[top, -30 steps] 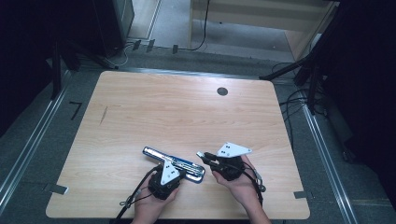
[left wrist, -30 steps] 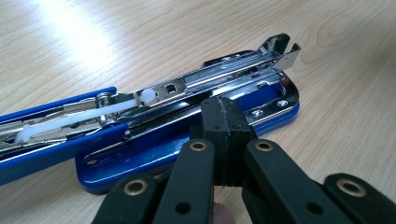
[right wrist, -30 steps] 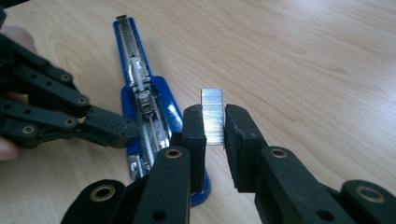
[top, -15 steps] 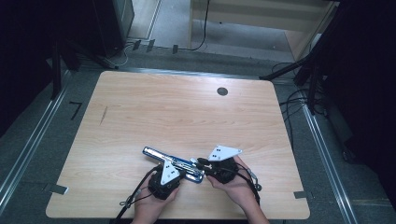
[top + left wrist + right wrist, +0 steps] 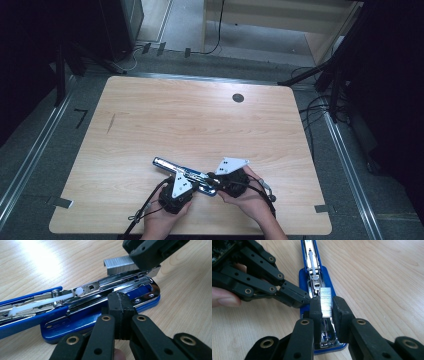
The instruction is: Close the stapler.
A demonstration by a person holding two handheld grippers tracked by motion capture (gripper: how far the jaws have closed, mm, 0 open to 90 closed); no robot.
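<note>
Partly tool-hidden staple strip (image 5: 326, 301)

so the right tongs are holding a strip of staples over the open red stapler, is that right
Not quite: the stapler is blue, not red. The right gripper view shows its blue base and lid lying open on the wooden table. The rest holds: the right tongs grip a strip of staples just above the open metal channel. The left gripper view shows the same blue body.

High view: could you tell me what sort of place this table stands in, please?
Probably a lab or recording workspace: a bare wooden table with a cable hole, loose cables across the grey floor, and metal rails alongside.
</note>
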